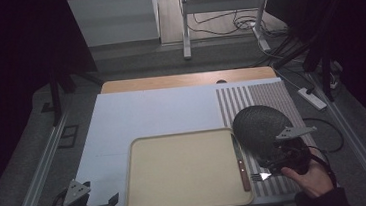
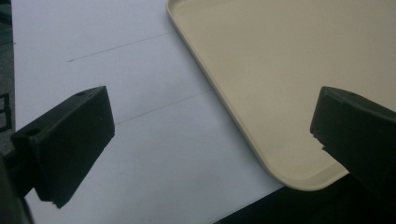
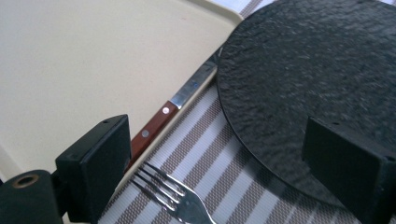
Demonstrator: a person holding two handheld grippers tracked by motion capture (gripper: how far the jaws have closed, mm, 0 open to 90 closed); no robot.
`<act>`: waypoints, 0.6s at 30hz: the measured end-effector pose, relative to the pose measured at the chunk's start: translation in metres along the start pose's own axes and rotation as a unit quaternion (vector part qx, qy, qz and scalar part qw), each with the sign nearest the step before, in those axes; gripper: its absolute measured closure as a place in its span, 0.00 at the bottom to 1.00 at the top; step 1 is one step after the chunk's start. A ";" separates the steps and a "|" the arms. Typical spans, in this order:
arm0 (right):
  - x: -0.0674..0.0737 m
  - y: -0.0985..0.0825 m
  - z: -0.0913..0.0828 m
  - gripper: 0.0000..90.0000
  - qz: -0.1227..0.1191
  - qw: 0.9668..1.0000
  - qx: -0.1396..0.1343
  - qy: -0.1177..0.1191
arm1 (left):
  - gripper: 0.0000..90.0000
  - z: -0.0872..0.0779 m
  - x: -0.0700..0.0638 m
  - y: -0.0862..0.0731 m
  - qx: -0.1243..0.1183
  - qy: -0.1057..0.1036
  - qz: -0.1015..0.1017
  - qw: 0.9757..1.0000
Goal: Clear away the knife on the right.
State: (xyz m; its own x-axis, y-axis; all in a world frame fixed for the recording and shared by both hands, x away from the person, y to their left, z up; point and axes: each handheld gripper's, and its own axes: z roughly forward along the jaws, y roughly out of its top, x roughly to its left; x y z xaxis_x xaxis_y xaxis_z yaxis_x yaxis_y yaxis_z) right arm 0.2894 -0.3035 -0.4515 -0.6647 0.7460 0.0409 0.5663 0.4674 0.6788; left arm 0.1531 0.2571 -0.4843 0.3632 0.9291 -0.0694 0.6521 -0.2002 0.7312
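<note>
A beige tray [image 1: 182, 173] lies at the table's front middle, bare inside. A knife [image 1: 241, 165] with a red-brown handle rests along its right rim. Just right of it, a metal fork [image 1: 261, 176] lies on the striped placemat [image 1: 265, 95], beside a round black plate [image 1: 258, 124]. My right gripper [image 1: 272, 164] hovers over the plate's near edge, open. In the right gripper view, the fork [image 3: 173, 196] lies low between the jaws of this gripper [image 3: 219, 140], untouched, with the knife [image 3: 159, 121] and plate [image 3: 317, 60] beyond. My left gripper [image 1: 108, 205] is open at the tray's front left corner [image 2: 289, 70].
A white sheet [image 1: 147, 116] covers the tabletop left of the placemat, and a wooden strip [image 1: 184, 80] shows at the far edge. Metal rails run along both sides. A stand [image 1: 223, 9] and cables sit on the floor beyond the table.
</note>
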 end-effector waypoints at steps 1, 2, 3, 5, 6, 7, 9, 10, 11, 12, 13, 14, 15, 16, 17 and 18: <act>0.000 -0.001 -0.002 0.09 0.002 1.000 -0.002 -0.001 | 0.00 0.000 0.000 0.000 0.000 0.000 0.000 1.000; -0.001 -0.004 -0.004 0.09 0.006 1.000 -0.004 -0.002 | 0.00 0.000 0.000 0.000 0.000 0.000 -0.001 1.000; -0.002 -0.005 -0.006 0.09 0.007 1.000 -0.006 -0.004 | 0.00 0.000 0.000 0.000 0.000 0.000 -0.001 1.000; -0.003 -0.010 -0.011 0.09 0.013 1.000 -0.014 -0.006 | 0.00 0.000 0.000 0.000 0.000 0.000 -0.001 1.000; -0.004 -0.012 -0.012 0.09 0.017 1.000 -0.016 -0.006 | 0.00 0.000 0.000 0.000 0.000 0.000 0.000 1.000; -0.005 -0.015 -0.015 0.09 0.019 1.000 -0.019 -0.009 | 0.00 0.000 0.000 0.000 0.000 0.000 0.000 1.000; -0.007 -0.021 -0.020 0.09 0.027 0.999 -0.027 -0.012 | 0.00 0.000 0.000 0.000 0.000 0.000 0.001 1.000; -0.008 -0.023 -0.022 0.09 0.031 0.999 -0.030 -0.014 | 0.00 0.000 0.000 0.000 0.000 0.000 0.001 1.000; -0.009 -0.025 -0.024 0.09 0.034 0.999 -0.032 -0.015 | 0.00 0.000 0.000 0.000 0.000 0.000 0.002 1.000; -0.010 -0.027 -0.026 0.09 0.038 0.999 -0.034 -0.015 | 0.00 0.000 0.000 0.000 0.000 0.000 0.002 1.000; -0.011 -0.029 -0.027 0.09 0.042 0.998 -0.036 -0.017 | 0.00 0.000 0.000 0.000 0.000 0.000 0.002 1.000; -0.012 -0.032 -0.029 0.09 0.046 0.998 -0.039 -0.017 | 0.00 0.000 0.000 0.000 0.000 0.000 0.003 1.000; -0.013 -0.033 -0.030 0.09 0.049 0.998 -0.039 -0.017 | 0.00 0.000 0.000 0.000 -0.001 -0.001 0.002 1.000; -0.014 -0.035 -0.031 0.09 0.051 0.998 -0.040 -0.019 | 0.00 0.000 0.000 0.000 -0.001 -0.001 0.002 1.000; -0.014 -0.036 -0.031 0.09 0.053 0.998 -0.040 -0.021 | 0.00 0.000 0.000 0.000 -0.001 -0.001 0.002 1.000; -0.015 -0.038 -0.032 0.09 0.054 0.997 -0.041 -0.022 | 0.00 0.000 0.000 0.000 -0.001 -0.001 0.001 1.000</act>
State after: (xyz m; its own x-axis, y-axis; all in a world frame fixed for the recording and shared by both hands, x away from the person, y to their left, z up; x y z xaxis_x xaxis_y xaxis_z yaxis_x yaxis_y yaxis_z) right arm 0.2621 -0.3476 -0.4546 -0.5788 0.8109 0.0856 0.5903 0.3443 0.7300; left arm 0.1527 0.2571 -0.4843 0.3659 0.9281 -0.0686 0.6494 -0.2018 0.7332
